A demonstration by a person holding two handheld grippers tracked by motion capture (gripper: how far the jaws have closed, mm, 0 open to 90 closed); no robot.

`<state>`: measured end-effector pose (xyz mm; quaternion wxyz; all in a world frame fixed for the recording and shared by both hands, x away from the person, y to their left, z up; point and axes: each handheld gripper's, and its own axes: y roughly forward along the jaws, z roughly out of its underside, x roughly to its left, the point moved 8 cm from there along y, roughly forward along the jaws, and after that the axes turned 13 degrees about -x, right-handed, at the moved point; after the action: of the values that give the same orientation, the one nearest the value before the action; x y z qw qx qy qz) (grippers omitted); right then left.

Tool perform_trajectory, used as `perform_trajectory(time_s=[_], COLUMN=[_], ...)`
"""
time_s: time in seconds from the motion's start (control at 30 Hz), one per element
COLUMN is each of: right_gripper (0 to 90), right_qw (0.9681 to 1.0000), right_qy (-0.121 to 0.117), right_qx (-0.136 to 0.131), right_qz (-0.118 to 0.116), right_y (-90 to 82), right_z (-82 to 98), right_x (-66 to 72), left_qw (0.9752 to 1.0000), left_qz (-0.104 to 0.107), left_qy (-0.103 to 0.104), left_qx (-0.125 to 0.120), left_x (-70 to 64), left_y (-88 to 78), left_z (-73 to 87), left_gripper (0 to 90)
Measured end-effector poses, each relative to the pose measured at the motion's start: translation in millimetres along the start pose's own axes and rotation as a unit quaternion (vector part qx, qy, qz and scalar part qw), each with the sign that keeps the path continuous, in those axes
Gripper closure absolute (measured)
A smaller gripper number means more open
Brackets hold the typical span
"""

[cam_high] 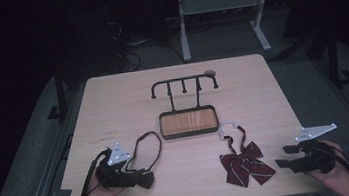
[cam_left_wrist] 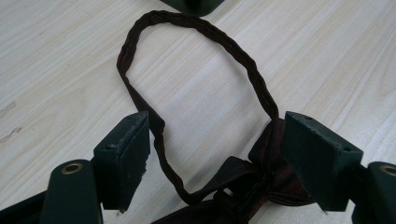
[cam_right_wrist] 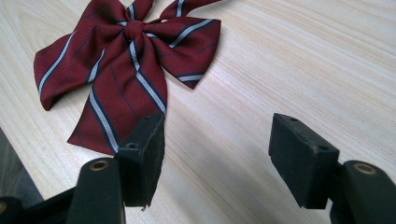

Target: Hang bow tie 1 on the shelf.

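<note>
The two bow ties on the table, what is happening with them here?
A person works at a wooden table with a gripper in each hand. The left gripper is open around the neck loop of the dark bow tie, not pressing it. The right gripper is open beside the striped red bow tie, apart from it. A hook rack stands behind, nothing hanging on it.

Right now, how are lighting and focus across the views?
High view: dim and slightly soft, dark surroundings, table lit evenly. Left gripper view: bright, dark bow tie's strap loop sharp. Right gripper view: bright, striped bow tie crisp, no glare.
</note>
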<state>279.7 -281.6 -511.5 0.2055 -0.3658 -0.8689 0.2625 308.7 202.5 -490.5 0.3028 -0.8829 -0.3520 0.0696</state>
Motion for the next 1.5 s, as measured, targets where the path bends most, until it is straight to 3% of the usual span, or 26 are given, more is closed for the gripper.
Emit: perform_trajectory(time_s=[0.33, 0.8, 1.5], right_gripper=[35.6, 37.2, 38.1], right_qw=[1.0000, 0.9998, 0.9974], right_qy=[0.002, -0.017, -0.054], right_qx=[-0.004, -0.001, 0.038], right_qz=[-0.006, -0.010, -0.031], right_y=[0.3, 2.7, 20.4], right_z=[-6.0, -32.7, -75.1], right_x=[5.8, 20.7, 35.4], left_qw=[1.0000, 1.0000, 0.9999], left_qz=[0.004, 0.006, -0.002], left_qy=[0.009, 0.004, 0.013], left_qx=[0.000, 0.000, -0.005], left_x=[-1.4, -2.5, 0.0], left_y=[-1.0, -0.9, -6.2], left_z=[-0.4, 1.2, -1.6], left_gripper=[24.7, 24.5, 24.4])
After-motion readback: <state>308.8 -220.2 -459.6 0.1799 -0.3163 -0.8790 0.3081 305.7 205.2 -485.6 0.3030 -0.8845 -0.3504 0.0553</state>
